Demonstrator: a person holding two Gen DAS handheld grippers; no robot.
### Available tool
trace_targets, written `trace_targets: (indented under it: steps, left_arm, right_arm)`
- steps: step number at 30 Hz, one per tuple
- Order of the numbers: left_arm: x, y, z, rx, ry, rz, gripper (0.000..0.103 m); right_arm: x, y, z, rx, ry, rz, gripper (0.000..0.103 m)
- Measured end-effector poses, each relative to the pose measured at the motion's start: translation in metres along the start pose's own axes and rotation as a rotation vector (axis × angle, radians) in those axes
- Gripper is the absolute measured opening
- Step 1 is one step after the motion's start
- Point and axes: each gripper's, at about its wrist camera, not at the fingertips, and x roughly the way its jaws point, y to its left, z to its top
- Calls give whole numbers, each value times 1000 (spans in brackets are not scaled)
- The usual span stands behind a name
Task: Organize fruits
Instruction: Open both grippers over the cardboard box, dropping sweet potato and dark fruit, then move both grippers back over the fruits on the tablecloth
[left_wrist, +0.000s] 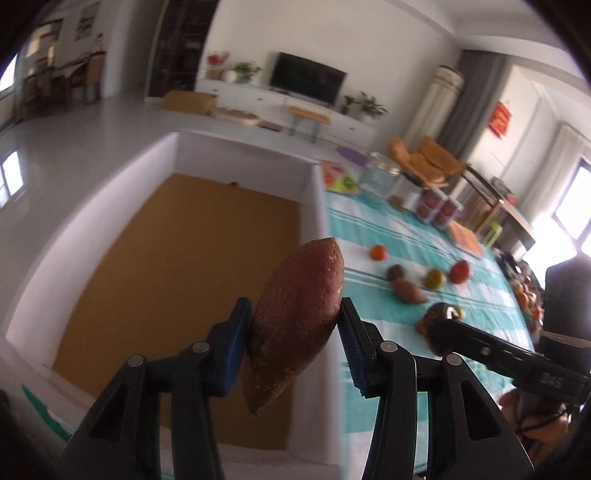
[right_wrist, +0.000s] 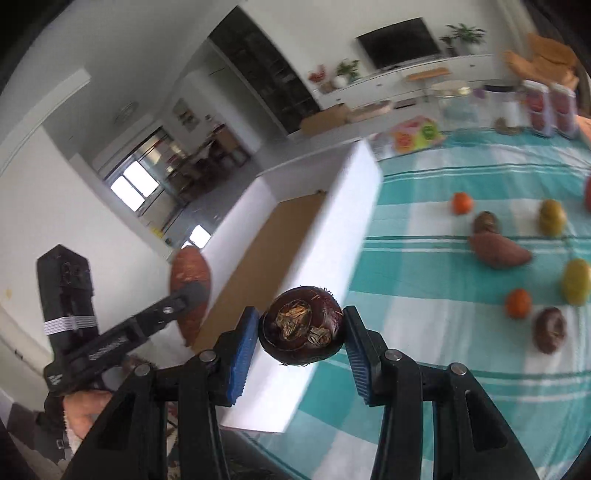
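The left gripper (left_wrist: 295, 328) has its 2 blue pads clamped on the flanks of a sweet potato (left_wrist: 295, 317), held point-up and tilted, hanging above the brown floor of the white-walled box (left_wrist: 314, 206). The right gripper (right_wrist: 301, 332) is likewise closed, pinching a dark, round water chestnut (right_wrist: 301, 325) across its middle; it hangs over the box's near wall, at the edge of the teal striped tablecloth (right_wrist: 424, 266). The box looks bare inside, so the step in hand is likely the first drop-offs. To do it well, lower each piece close to the cardboard floor before easing the pads apart, so neither rolls; set the long potato down on its side along a wall, and keep the chestnut in a separate corner so kinds stay grouped. The grippers sit near each other, so release 1 at a time to avoid a knock. Farther out on the cloth wait another sweet potato (right_wrist: 498, 251), 2 oranges (right_wrist: 462, 203), 2 yellow-green fruits (right_wrist: 552, 217) and 2 more chestnuts (right_wrist: 550, 330). Beyond them stand jars (right_wrist: 550, 107) at the table's end.
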Motion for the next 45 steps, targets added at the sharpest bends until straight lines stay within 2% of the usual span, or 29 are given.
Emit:
trace_targets:
  steps: [4, 7, 10, 11, 13, 15, 18, 20, 23, 27, 31, 33, 36, 38, 40, 45]
  left_arm:
    - [10, 58, -8, -82, 15, 188, 49]
    - [16, 80, -16, -132, 31, 234, 49]
    - [21, 88, -20, -151, 30, 267, 52]
    - [22, 85, -20, -146, 21, 276, 55]
    - [24, 76, -18, -127, 1, 281, 79]
    - [23, 64, -15, -105, -38, 271, 87]
    - [22, 40, -12, -68, -67, 199, 87]
    - [23, 18, -11, -44, -68, 121, 88]
    - [27, -29, -15, 20, -49, -3, 90]
    - [39, -104, -26, 153, 16, -160, 92]
    - [63, -176, -59, 242, 145, -297, 93]
    - [83, -201, -77, 273, 196, -318, 93]
    - [115, -222, -98, 357, 194, -250, 93]
    - [138, -220, -105, 397, 170, -158, 93]
    - [159, -212, -105, 395, 171, -68, 93]
    - [187, -191, -99, 342, 147, -9, 93]
  right_arm:
    - [63, 50, 1, -140, 98, 7, 46]
    - [96, 63, -2, -167, 147, -4, 46]
    - [109, 62, -3, -170, 162, -41, 48]
    - [107, 60, -2, -166, 153, -43, 52]
    - [93, 56, 3, -169, 111, -57, 59]
    - [74, 45, 6, -160, 64, -87, 64]
    - [35, 14, 3, -125, -4, -155, 77]
    - [6, -14, -5, -117, -64, -251, 91]
    - [-39, -64, -30, -72, -124, -435, 94]
    - [-88, -144, -71, 35, -143, -728, 97]
    - [-133, -216, -102, 198, -199, -931, 97]
    - [-155, -242, -112, 271, -214, -992, 97]
    - [-178, -273, -120, 412, -248, -982, 97]
    - [-186, -280, -126, 454, -270, -969, 98]
    - [-181, -281, -129, 464, -252, -986, 98]
    - [-165, -287, -131, 471, -202, -994, 98]
